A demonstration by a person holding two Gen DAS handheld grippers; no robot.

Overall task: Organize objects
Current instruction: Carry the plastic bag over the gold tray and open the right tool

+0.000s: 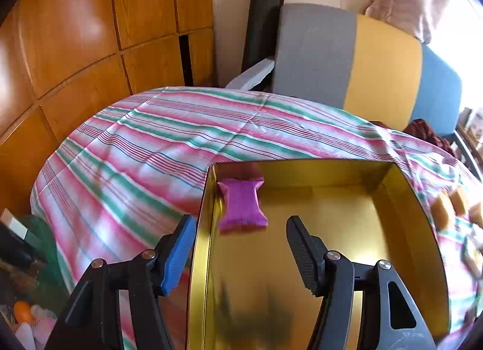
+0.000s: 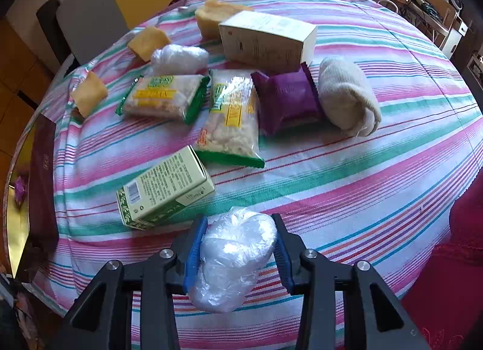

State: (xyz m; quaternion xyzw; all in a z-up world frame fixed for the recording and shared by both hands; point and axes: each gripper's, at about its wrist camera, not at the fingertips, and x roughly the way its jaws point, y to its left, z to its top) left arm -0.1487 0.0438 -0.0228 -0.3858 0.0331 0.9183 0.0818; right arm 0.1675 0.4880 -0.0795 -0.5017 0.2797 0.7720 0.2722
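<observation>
A gold tin sits on the striped cloth, and a small purple packet lies in its far left corner. My left gripper hangs over the tin, open, with nothing between its fingers; the blue pad is outside the tin's left wall. In the right wrist view my right gripper is shut on a clear plastic-wrapped bundle at the near edge of the cloth. The tin shows at the far left there, with the purple packet inside.
On the cloth lie a green box, two snack bags, a larger purple packet, a rolled white sock, a beige box, another plastic bundle and several yellow blocks. Chairs stand behind.
</observation>
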